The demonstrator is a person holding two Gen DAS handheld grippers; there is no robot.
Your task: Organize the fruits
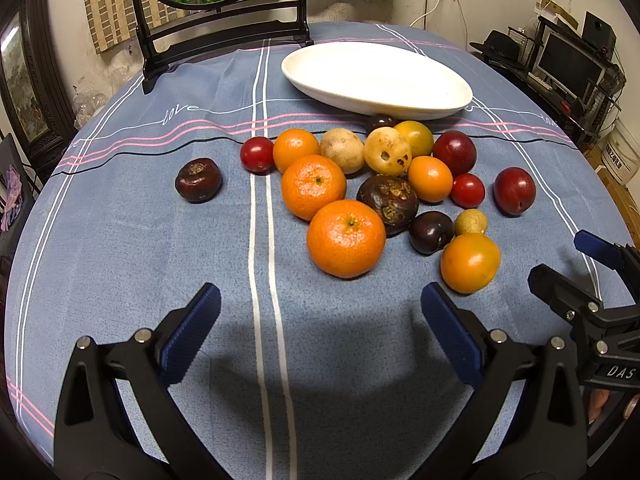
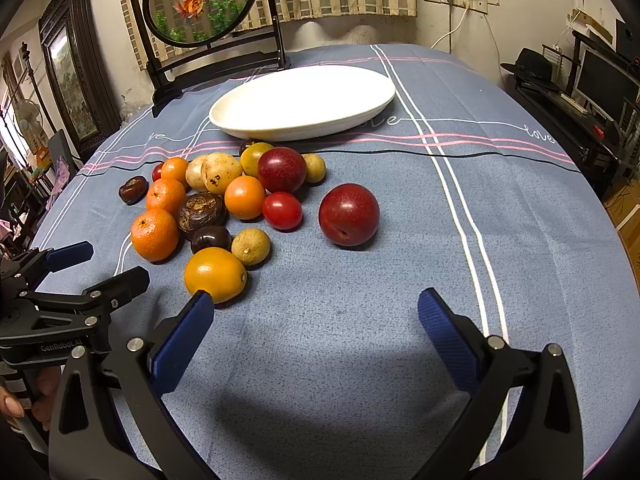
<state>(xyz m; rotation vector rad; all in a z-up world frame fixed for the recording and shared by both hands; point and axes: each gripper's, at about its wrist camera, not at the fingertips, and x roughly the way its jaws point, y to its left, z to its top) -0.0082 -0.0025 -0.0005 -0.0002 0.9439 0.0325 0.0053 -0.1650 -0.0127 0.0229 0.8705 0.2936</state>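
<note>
Nearest the lens, at the bottom of each wrist view, the left claw point(image 1: 320, 300) and the right claw point(image 2: 316, 306) gape wide with nothing between their blue pads, both over bare blue cloth on the bench point(image 1: 120, 240). Just beyond, mid-frame, lies the fruit pile point(image 1: 372, 184): three mandarins point(image 1: 346, 238), three smooth orange fruits, two cherry tomatoes point(image 2: 282, 211) and several dark and tan fruits. One red plum point(image 2: 349, 215) sits apart at the pile's right, one dark chestnut-like fruit point(image 1: 199, 180) apart at its left. Farther back, an empty oval white dish point(image 1: 376, 76) lies with its long axis running left to right. Upper left stands a round framed screen point(image 2: 200, 0).
</note>
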